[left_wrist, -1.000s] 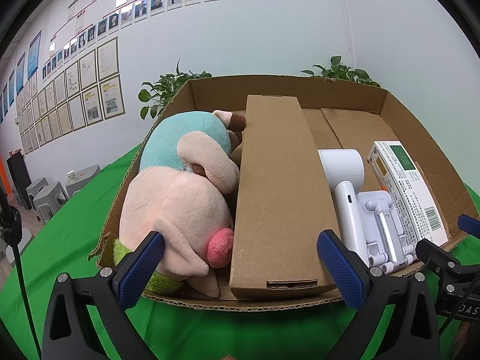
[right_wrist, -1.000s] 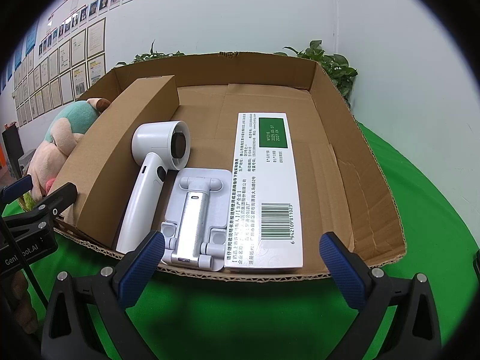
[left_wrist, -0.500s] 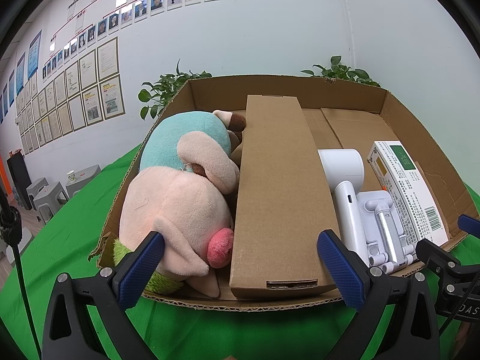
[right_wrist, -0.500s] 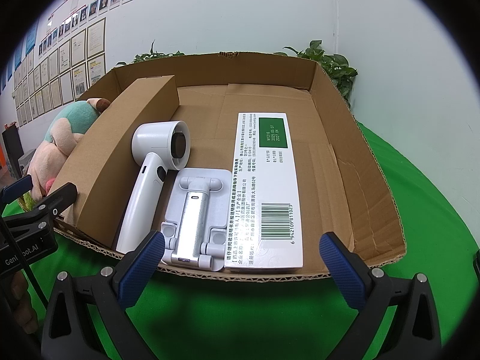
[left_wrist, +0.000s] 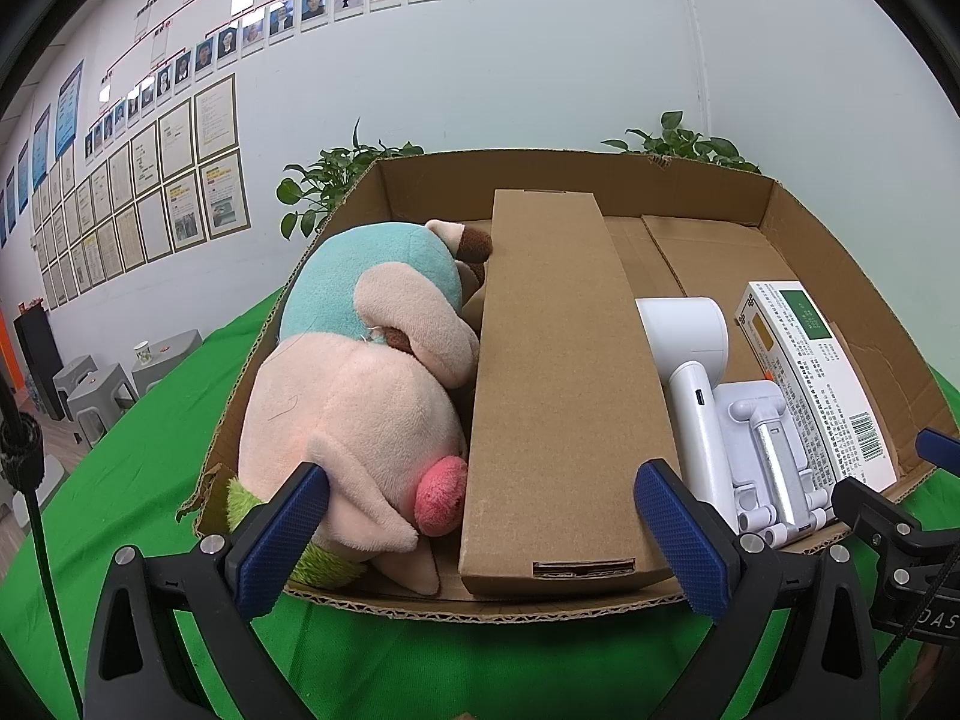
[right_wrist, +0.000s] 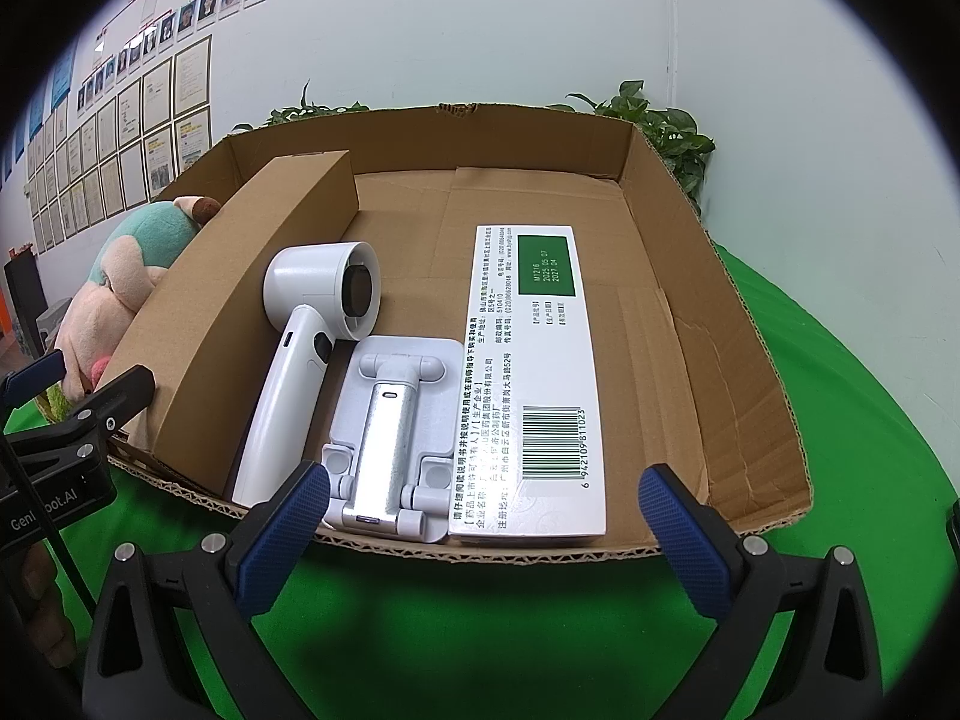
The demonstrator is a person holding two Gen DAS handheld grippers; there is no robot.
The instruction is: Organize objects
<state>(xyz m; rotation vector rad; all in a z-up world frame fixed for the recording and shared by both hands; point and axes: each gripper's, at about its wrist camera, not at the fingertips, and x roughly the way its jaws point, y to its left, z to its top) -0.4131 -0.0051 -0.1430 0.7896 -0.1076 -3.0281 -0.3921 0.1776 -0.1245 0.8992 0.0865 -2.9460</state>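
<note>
Right now, through the left wrist camera, my left hand-held gripper (left_wrist: 480, 531) hangs just in front of the near edge of the shallow cardboard tray (left_wrist: 576, 171), its blue-padded fingers (left_wrist: 282, 540) spread wide with nothing between them. Inside the tray, the plush toy (left_wrist: 354, 396), pink with a teal back, fills the left end and presses against the long brown carton (left_wrist: 558, 390) that runs front to back down the middle. To the right of that carton lie the white handheld fan (left_wrist: 690, 372), the white folding stand (left_wrist: 768, 456) and the white medicine box (left_wrist: 810, 378), packed side by side. The tray sits on the green worktop (left_wrist: 120, 468), and my right hand-held gripper shows at the far right edge of this view. From the right wrist camera, my right hand-held gripper (right_wrist: 480, 531) is likewise wide open and holds nothing, poised before the tray's near right part (right_wrist: 750, 372). The fan (right_wrist: 300, 354) lies against the brown carton (right_wrist: 240, 306), the stand (right_wrist: 390, 438) touches the fan's handle, and the medicine box (right_wrist: 528, 384) lies flat just beside the stand with its barcode toward me. Bare cardboard floor lies beyond and to the right of the box. The plush toy (right_wrist: 120, 282) peeks over the carton at the left, with my left hand-held gripper (right_wrist: 78, 396) in front of it.
</note>
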